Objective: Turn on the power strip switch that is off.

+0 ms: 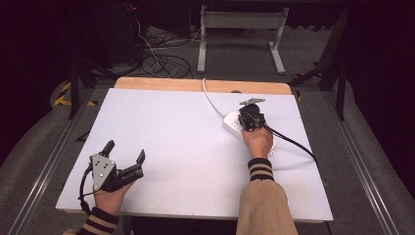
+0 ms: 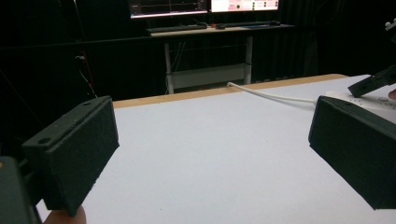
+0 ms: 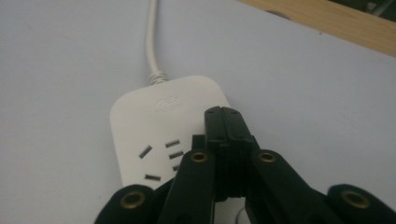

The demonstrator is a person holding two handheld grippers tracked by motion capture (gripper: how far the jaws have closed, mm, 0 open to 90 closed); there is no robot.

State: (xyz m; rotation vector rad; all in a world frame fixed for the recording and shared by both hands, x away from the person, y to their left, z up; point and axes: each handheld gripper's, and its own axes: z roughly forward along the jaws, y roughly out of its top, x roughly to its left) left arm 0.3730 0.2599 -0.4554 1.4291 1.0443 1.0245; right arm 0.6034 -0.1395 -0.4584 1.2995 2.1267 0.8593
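Observation:
A white power strip (image 1: 230,122) lies at the right of the white table top (image 1: 186,147), and its white cord (image 1: 210,98) runs off over the far edge. My right gripper (image 1: 248,119) is shut, and its tips rest over the strip near the cord end. In the right gripper view the shut jaws of the right gripper (image 3: 223,117) point down at the power strip (image 3: 154,126) just beside a socket (image 3: 161,156); nothing shows between them. My left gripper (image 1: 126,151) is held open at the near left, with nothing between the fingers (image 2: 74,149).
The far edge of the table is a wooden strip (image 1: 200,85). Beyond it stand a desk frame (image 1: 240,34) and loose cables (image 1: 161,61) on the floor. The white strip's end (image 2: 373,100) and the right gripper's jaw (image 2: 373,83) appear at the right of the left gripper view.

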